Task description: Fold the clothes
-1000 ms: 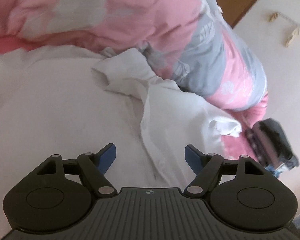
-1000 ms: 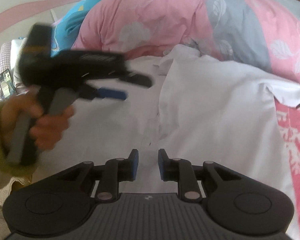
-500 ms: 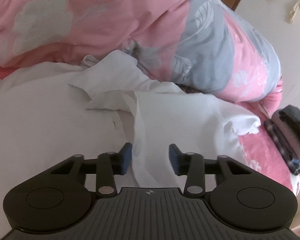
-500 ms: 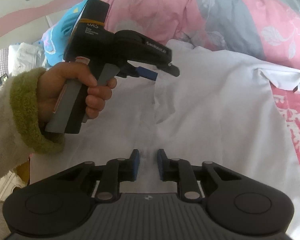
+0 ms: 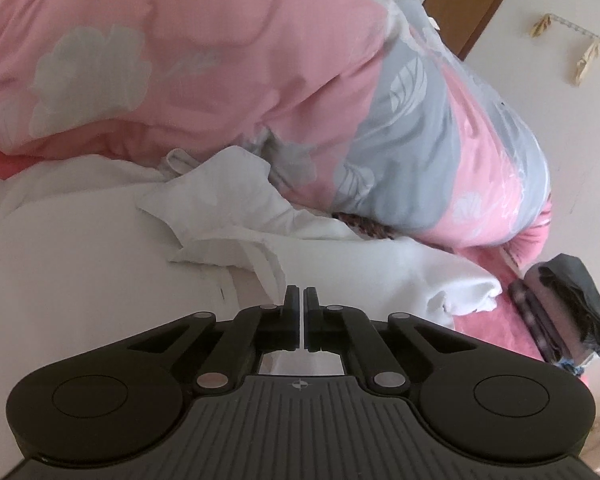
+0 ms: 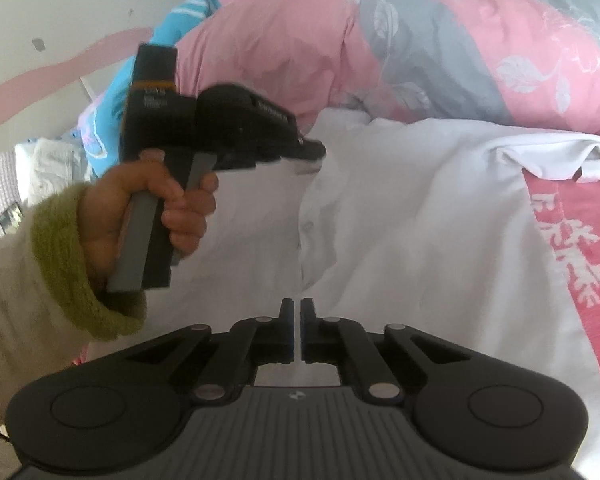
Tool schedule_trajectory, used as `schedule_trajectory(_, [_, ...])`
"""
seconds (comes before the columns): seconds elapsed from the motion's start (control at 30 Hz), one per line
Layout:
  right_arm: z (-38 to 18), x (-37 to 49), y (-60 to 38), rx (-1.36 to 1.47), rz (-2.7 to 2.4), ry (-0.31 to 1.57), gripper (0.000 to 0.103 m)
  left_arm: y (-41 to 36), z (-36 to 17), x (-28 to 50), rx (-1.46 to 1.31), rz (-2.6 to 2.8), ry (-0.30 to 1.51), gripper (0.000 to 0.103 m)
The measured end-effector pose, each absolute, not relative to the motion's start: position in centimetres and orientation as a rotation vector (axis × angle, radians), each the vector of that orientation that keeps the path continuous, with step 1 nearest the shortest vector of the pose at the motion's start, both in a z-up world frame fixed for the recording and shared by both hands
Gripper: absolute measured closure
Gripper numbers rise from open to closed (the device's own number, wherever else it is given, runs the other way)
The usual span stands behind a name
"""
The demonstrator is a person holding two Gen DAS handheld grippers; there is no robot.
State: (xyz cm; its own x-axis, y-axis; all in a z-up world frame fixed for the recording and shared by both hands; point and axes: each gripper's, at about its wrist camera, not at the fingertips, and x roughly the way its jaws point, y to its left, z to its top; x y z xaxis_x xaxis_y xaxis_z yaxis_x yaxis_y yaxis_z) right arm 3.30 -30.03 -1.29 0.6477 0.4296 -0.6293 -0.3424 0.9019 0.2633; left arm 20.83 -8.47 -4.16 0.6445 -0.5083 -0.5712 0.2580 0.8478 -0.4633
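Note:
A white shirt [image 5: 80, 280] lies spread on the bed, collar [image 5: 216, 192] toward the pink quilt; it also shows in the right wrist view [image 6: 420, 248]. My left gripper [image 5: 302, 300] is shut on the shirt's front edge near the collar; from the right wrist view it [image 6: 312, 156] appears blurred, held by a hand at that edge. My right gripper [image 6: 297, 312] is shut on the same front edge lower down, with a thin strip of white cloth between its pads.
A pink and grey flowered quilt [image 5: 260, 80] is bunched behind the shirt. The pink patterned bedsheet [image 6: 572, 240] shows at the right. Dark folded clothes [image 5: 560, 312] lie at the bed's right edge. A blue cloth [image 6: 112, 120] and a white wall are at the left.
My left gripper went from wide open to shut on the shirt's front edge as it moved toward the collar. My right gripper closed from a narrow gap to shut.

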Motion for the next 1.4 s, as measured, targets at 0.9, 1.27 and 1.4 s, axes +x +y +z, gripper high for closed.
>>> schedule_trajectory(0.9, [-2.0,1.5,-30.1,0.137,0.369,0.716,0.103,-9.6,-4.6,20.7,-0.356,-0.475,0.756,0.102])
schedule_trajectory(1.27, [-1.4,2.5,-30.2,0.225,0.493,0.712,0.103,-7.1,-3.4,20.1,-0.298,-0.404,0.684,0.102])
schedule_trajectory(1.4, [-3.3,3.7,-28.9,0.188,0.5,0.77,0.103,-7.5,-4.9,20.4,-0.223,-0.391,0.703,0.1])
